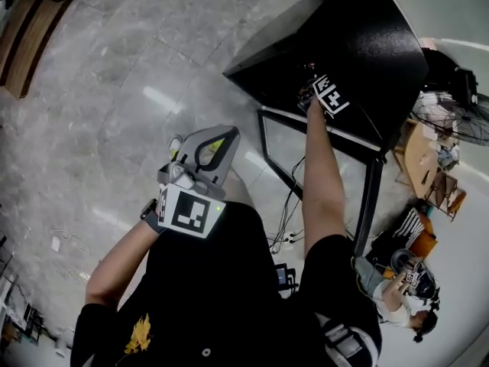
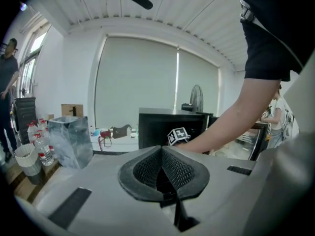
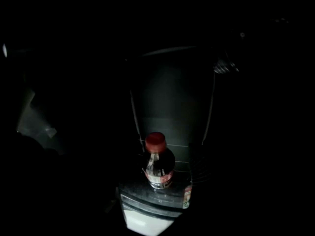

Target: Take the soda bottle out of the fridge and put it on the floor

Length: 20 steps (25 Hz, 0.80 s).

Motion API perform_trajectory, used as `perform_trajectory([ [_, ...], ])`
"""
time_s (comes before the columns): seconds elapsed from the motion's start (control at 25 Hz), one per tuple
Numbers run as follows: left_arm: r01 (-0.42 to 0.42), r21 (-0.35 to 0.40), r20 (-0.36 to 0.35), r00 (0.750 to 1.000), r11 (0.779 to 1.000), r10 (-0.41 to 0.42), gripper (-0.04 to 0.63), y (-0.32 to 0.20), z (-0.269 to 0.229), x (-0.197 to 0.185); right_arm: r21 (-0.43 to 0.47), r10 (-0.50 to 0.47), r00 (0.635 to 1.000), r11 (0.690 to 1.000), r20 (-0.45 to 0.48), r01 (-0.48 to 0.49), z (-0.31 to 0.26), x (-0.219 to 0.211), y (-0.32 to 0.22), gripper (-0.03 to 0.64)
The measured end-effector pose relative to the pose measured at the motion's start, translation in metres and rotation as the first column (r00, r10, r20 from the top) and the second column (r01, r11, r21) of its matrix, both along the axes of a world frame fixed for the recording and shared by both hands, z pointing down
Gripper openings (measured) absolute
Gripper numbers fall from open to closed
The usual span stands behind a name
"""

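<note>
The soda bottle [image 3: 158,164] has a red cap, dark drink and a pale label. It stands upright on a shelf inside the dark fridge [image 1: 359,44], ahead of my right gripper and apart from it. That gripper's own jaws are lost in the dark; in the head view only its marker cube [image 1: 331,95] shows at the fridge mouth. Nothing sits between its jaws, and I take them as open. My left gripper [image 1: 218,145] hangs over the floor by my chest, and its pads [image 2: 162,156] are shut together on nothing.
The fridge's glass door [image 1: 373,189] stands swung open to my right. Cables [image 1: 286,220] trail on the grey floor below it. A fan [image 1: 458,121] and a seated person [image 1: 405,281] are at the right. Water bottles and a bin [image 2: 37,149] stand far left.
</note>
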<state>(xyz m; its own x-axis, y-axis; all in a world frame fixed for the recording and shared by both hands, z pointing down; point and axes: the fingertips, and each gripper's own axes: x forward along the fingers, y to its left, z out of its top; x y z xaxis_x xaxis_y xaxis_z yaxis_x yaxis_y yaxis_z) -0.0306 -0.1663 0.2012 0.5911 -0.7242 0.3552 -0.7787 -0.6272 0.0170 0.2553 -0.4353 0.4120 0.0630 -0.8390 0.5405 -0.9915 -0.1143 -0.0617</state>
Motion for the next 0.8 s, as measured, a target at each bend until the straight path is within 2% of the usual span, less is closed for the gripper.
perform_trajectory([
  [0.16,0.0,-0.027,0.001,1.0,1.0,0.0,0.02,0.012,0.009,0.007,-0.008,-0.024,0.998,1.0,-0.059,0.024,-0.005,-0.004,-0.005,0.26],
  [0.24,-0.002,-0.032,0.002,1.0,0.999,0.002,0.02,0.016,0.01,0.008,-0.015,-0.035,0.995,0.999,-0.088,0.033,-0.008,-0.006,-0.006,0.14],
  [0.28,-0.002,-0.033,0.002,1.0,0.999,0.002,0.02,0.017,0.01,0.009,-0.02,-0.037,0.994,0.999,-0.1,0.035,-0.008,-0.006,-0.005,0.114],
  [0.48,0.0,-0.033,0.003,1.0,0.999,0.0,0.02,0.023,0.009,0.008,-0.03,-0.018,0.994,0.999,-0.11,0.015,-0.004,-0.001,0.006,0.123],
  [0.8,-0.014,-0.018,0.015,1.0,1.0,0.014,0.02,0.041,0.005,0.002,-0.049,-0.063,0.992,0.997,-0.106,0.058,0.0,-0.011,0.041,0.12],
])
